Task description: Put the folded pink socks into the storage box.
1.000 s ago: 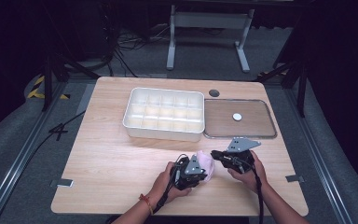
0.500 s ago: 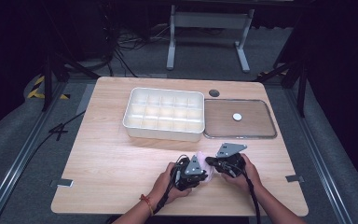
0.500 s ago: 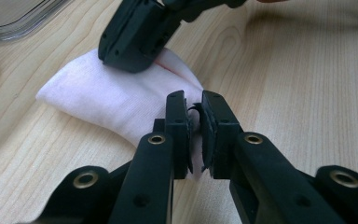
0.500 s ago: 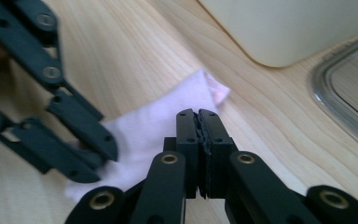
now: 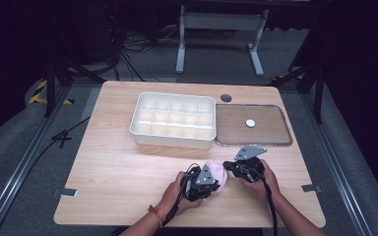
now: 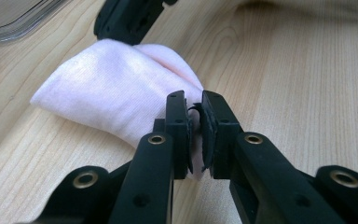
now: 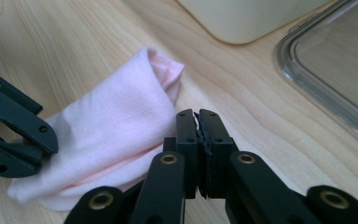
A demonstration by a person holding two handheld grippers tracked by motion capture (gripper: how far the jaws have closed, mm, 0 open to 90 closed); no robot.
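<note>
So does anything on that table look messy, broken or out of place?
Nothing looks damaged or spilled. The pink cloth lies loosely bunched on the wooden table between the left gripper and the right gripper. The white divided tray sits square beside the clear lid, which bears one small white disc.

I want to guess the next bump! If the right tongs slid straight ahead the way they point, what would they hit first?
Probably the white compartment box: past the shut right tongs lies bare table, then the box wall. The pink cloth sits just beside that line, so depth is uncertain.
</note>
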